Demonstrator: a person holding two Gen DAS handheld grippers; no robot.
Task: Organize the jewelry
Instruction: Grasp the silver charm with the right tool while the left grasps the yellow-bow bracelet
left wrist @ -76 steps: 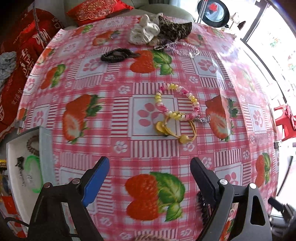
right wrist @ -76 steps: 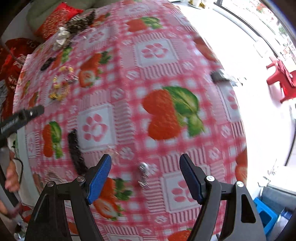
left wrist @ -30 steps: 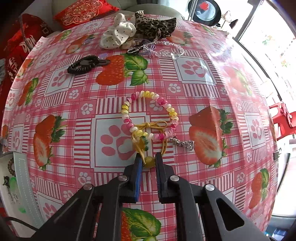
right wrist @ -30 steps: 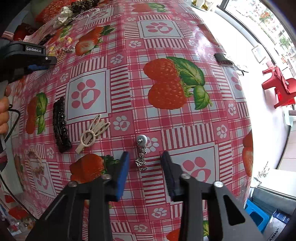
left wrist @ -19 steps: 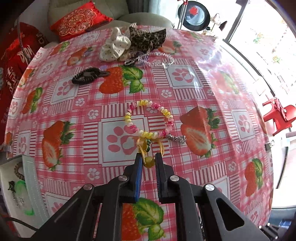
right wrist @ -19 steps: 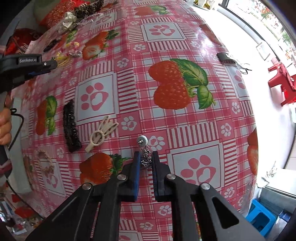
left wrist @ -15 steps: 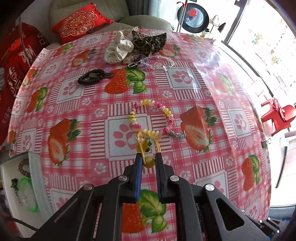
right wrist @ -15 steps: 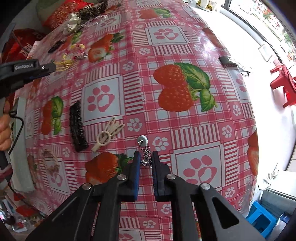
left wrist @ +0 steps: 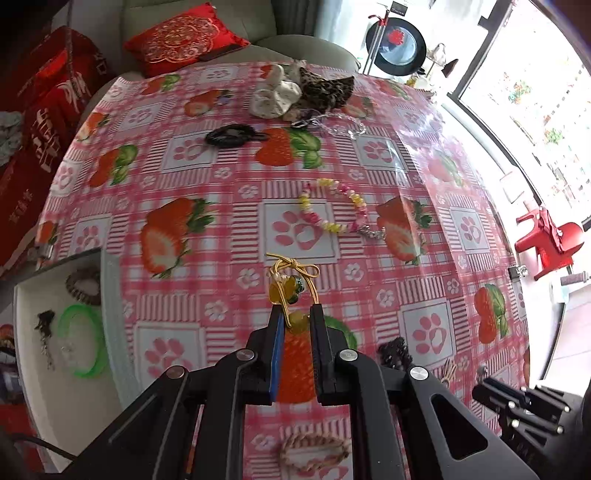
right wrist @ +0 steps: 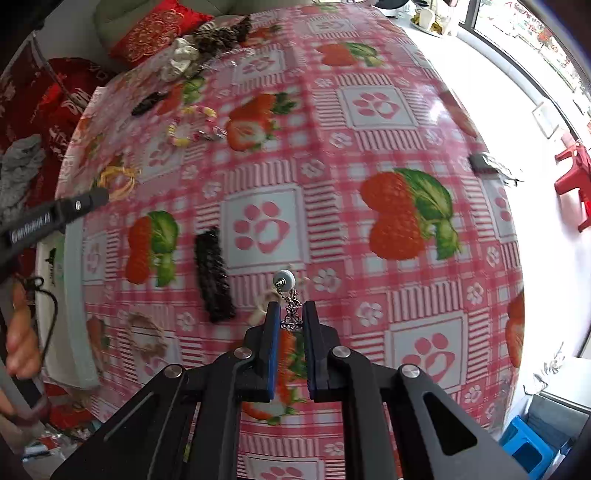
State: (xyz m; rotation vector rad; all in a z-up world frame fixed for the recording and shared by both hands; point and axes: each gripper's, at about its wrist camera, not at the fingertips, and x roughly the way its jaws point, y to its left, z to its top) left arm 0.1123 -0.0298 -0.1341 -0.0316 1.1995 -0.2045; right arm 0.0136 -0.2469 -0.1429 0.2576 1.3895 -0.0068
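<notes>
Showing in the left wrist view, at far left, a white tray (left wrist: pixel 55 387) running off the frame edge, holding a green bangle (left wrist: pixel 83 341), a brown bead bracelet (left wrist: pixel 83 285) and a small dark piece too blurred to name. Gripping at lower centre, the left gripper (left wrist: pixel 297 318) with jaws closed on a yellow hair tie (left wrist: pixel 291 286), its lower bead pinched between the pads, its bow and loop sticking up above them, lifted clear of the cloth. Lying just above it, a pastel bead bracelet (left wrist: pixel 332 212); farther up, a black hair tie (left wrist: pixel 231 134), a cream scrunchie (left wrist: pixel 275 98) and a leopard scrunchie (left wrist: pixel 325 88) bunched together, with a clear chain beside them hard to make out. Peeking out at the bottom edge, a braided piece (left wrist: pixel 314 452) partly hidden by the gripper frame. Spreading under everything, a pink strawberry tablecloth (left wrist: pixel 184 177); beyond it, a red cushion (left wrist: pixel 184 35) at upper left, bright windows and a red chair (left wrist: pixel 550 240) at right. Showing in the right wrist view, at far left, a hand (right wrist: pixel 20 332) cut off by the edge; lying left of centre, a black hair clip (right wrist: pixel 213 275); pinching at lower centre, the right gripper (right wrist: pixel 290 319) with jaws closed on a silver earring (right wrist: pixel 290 295), its round stud poking out above the fingertips. Blurring throughout, much of this view.
</notes>
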